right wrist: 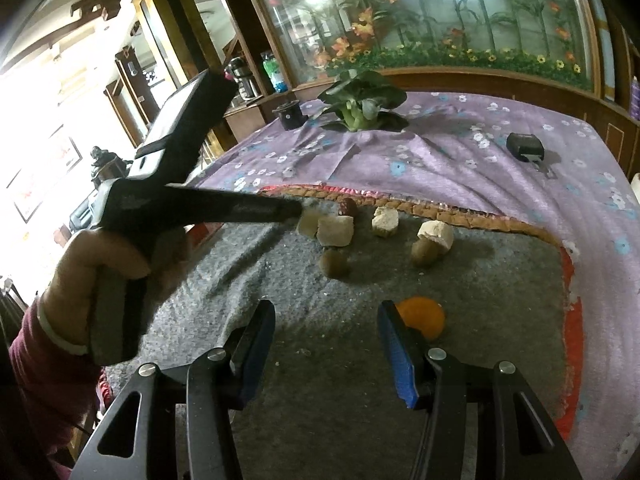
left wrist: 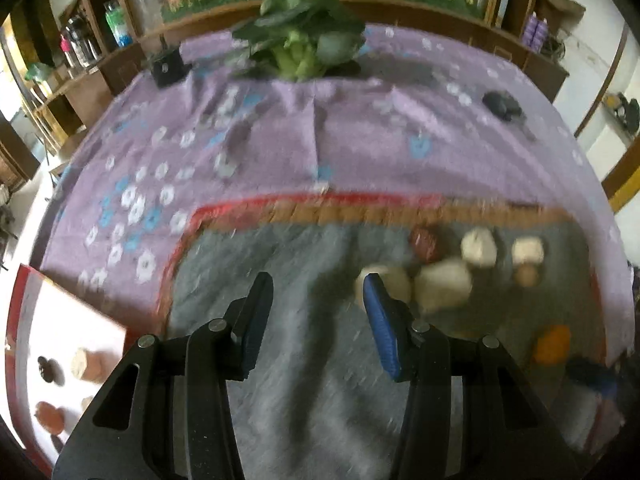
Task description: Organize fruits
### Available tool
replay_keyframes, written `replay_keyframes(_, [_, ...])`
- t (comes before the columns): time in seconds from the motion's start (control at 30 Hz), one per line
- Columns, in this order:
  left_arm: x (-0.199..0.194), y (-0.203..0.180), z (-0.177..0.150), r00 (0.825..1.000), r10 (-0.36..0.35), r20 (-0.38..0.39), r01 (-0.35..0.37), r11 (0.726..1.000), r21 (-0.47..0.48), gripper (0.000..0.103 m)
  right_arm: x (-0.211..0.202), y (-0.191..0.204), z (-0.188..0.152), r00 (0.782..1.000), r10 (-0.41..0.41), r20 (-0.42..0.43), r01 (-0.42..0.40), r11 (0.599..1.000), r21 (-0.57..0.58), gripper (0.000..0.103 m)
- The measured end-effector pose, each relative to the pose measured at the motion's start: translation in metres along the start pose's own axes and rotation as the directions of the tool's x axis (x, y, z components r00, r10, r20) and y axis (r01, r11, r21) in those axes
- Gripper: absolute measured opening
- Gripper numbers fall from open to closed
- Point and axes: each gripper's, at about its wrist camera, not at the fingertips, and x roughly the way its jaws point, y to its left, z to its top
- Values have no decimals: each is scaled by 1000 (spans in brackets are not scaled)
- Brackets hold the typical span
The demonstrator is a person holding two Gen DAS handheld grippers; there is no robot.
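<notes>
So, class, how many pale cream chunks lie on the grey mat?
4 pale cream chunks near the mat's far edge: one partly hidden behind the left gripper, one beside it, one further right, one rightmost. Others may be hidden.

No readable text, label, brand, number or sign shows anywhere.

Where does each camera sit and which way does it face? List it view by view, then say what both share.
Left wrist: on the left gripper, tilted down at the grey mat; its own open black fingers show.
Right wrist: on the right gripper, looking across the mat toward the leafy greens; its open fingers, the other gripper and the person's hand show.
Shared: mat, pale chunks, orange fruit, purple floral cloth.
</notes>
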Motion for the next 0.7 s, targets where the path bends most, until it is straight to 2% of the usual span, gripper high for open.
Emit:
replay_keyframes(0.1, [-3, 9, -8, 999, -42, -11, 41, 999, -28, 46, 0, 1, 1, 1000, 12, 8, -12, 1000, -3, 52])
replay_keyframes(0.2, [-10, 9, -15, 999, -48, 12, 48, 999, 0, 47, 0, 4, 1, 1000, 7, 5, -7, 1000, -13, 52])
replay_keyframes(0.3, [-16, 6, -17, 994, -104, 28, 103, 994, 29, 46, 1, 5, 1, 1000, 9, 5, -9, 1000, -17, 52])
replay_keyframes(0.4, [-19, 2, -13, 992, -111, 62, 108, 993, 44, 46, 2, 4, 2, 1000, 10, 3, -10, 1000, -16, 52])
replay_keyframes(0.5, [-14, -2, -11, 985, -160, 59, 159, 987, 20, 46, 2, 5, 2, 1000, 6, 0, -6, 1000, -21, 52])
replay_keyframes(0.6, [-5, -4, -7, 985, -166, 53, 166, 986, -2, 46, 3, 5, 2, 1000, 8, -2, -8, 1000, -19, 52])
replay_keyframes(0.7, [1, -2, -1, 978, -202, 51, 204, 977, -54, 46, 5, 5, 2, 1000, 8, -9, -8, 1000, -17, 53])
